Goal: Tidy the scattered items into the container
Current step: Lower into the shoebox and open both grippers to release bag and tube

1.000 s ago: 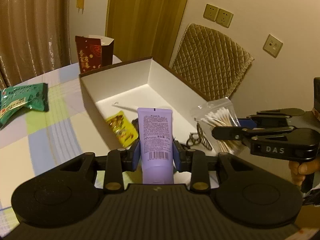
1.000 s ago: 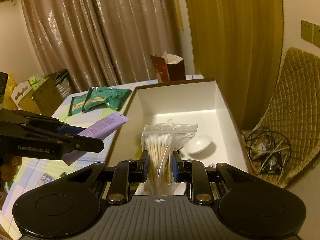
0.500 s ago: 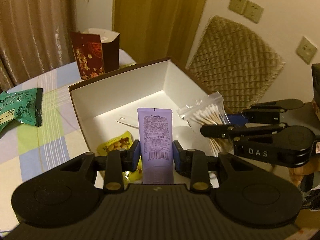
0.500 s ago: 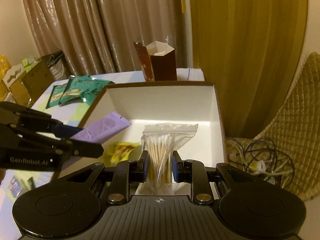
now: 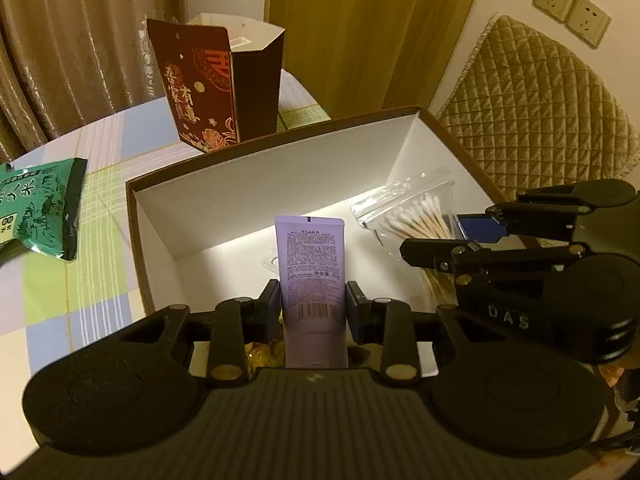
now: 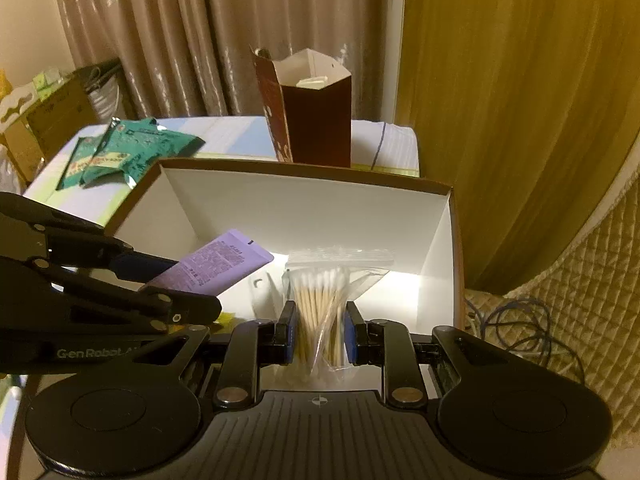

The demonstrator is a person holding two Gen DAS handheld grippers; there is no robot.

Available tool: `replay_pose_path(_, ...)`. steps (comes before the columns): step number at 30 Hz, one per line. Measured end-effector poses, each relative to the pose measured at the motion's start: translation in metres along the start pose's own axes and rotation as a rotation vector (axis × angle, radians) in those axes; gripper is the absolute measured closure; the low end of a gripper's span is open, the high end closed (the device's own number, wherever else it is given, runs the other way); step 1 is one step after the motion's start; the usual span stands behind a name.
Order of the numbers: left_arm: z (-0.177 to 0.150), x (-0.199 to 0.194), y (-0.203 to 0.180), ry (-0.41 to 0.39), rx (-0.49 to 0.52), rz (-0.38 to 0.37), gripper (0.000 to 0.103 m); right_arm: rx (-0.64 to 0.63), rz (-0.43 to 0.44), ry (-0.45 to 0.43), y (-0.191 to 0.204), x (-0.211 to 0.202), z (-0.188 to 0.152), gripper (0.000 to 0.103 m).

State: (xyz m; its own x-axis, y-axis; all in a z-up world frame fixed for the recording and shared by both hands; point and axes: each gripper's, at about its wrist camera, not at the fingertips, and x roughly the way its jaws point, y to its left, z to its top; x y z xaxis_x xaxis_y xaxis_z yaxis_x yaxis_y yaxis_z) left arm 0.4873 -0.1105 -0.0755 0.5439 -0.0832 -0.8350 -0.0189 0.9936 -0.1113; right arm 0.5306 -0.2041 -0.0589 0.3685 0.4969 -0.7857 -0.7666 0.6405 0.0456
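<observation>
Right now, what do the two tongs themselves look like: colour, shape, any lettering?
Both are matte black. The left tongs have a ribbed central body flanked by two round lobes, slim linkage arms with brass-coloured pivots, and blue pads. Seen from the right wrist view, white "GenRobot.AI" lettering runs along their side. The right tongs match in build; their side reads "DAS" in the left wrist view. No cables or sleeves show.

Dim, warm yellowish room light tints both views. A bright patch falls on the far floor of the white box (image 5: 248,184), while its near left wall lies in shadow. The curtains (image 6: 168,40) show soft sheen. Fisheye bending curves the edges, with dark rounded corners; the pictures look slightly grainy.
</observation>
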Motion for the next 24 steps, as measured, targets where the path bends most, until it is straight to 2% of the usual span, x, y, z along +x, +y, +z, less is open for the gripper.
replay_pose_path(6, 0.004, 0.014, 0.002, -0.003, 0.0, 0.022, 0.074, -0.015, -0.012, 0.019, -0.004, 0.012, 0.004, 0.082)
replay_pose_path(8, 0.006, 0.013, 0.001, -0.014, 0.009, 0.025, 0.067, -0.017, -0.01, 0.02, -0.005, 0.013, 0.005, 0.082)
replay_pose_path(16, 0.006, 0.011, 0.001, -0.021, 0.019, 0.031, 0.067, -0.035, -0.017, 0.012, -0.004, 0.015, 0.005, 0.082)
replay_pose_path(17, 0.006, 0.01, 0.002, -0.023, 0.019, 0.031, 0.067, -0.034, -0.009, 0.015, -0.004, 0.015, 0.004, 0.08)
replay_pose_path(18, 0.007, 0.01, 0.002, -0.025, 0.02, 0.033, 0.066, -0.033, -0.003, 0.017, -0.004, 0.015, 0.004, 0.07)
replay_pose_path(20, 0.007, 0.007, 0.003, -0.032, 0.024, 0.034, 0.065, -0.044, -0.002, 0.0, -0.002, 0.011, 0.003, 0.06)
replay_pose_path(21, 0.007, 0.006, 0.003, -0.036, 0.027, 0.036, 0.065, -0.053, -0.019, -0.007, -0.001, 0.01, 0.002, 0.05)
replay_pose_path(23, 0.007, 0.002, 0.003, -0.045, 0.032, 0.045, 0.064, -0.067, -0.052, -0.022, 0.0, 0.006, 0.001, 0.039)
replay_pose_path(24, 0.007, 0.0, 0.004, -0.051, 0.034, 0.046, 0.063, -0.065, -0.053, -0.028, -0.001, 0.003, 0.0, 0.036)
